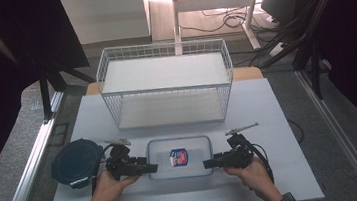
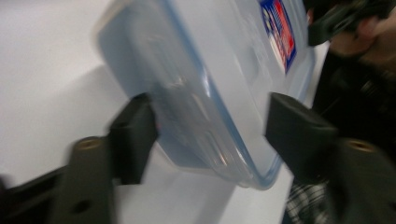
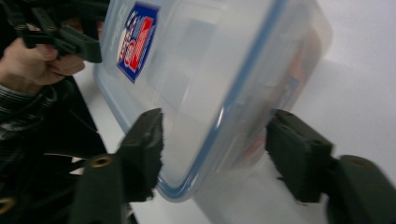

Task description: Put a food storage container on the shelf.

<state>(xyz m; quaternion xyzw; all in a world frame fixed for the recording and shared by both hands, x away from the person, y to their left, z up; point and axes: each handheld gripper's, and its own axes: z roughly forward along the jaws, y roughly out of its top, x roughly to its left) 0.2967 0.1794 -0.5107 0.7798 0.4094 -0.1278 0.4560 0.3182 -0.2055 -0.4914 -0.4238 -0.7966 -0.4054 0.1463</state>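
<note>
Centrally, the white wire basket (image 1: 165,81) stands at twelve o'clock on the table (image 1: 285,179). Below it lies the clear lidded container (image 1: 180,157); the left gripper (image 1: 149,168) at nine and the right gripper (image 1: 208,164) at three each straddle a corner, jaws half-spread, pads not visibly pressing.

Right hand-held gripper (image 3: 215,154), jaws parted astride the near corner of a clear lidded container (image 3: 215,79) with a blue rim seal and a red-and-blue label (image 3: 137,42), resting on the white desk (image 3: 359,84). Far left, a hand (image 3: 32,60) holds the other hand-held gripper (image 3: 70,39) at the container's opposite end.
</note>
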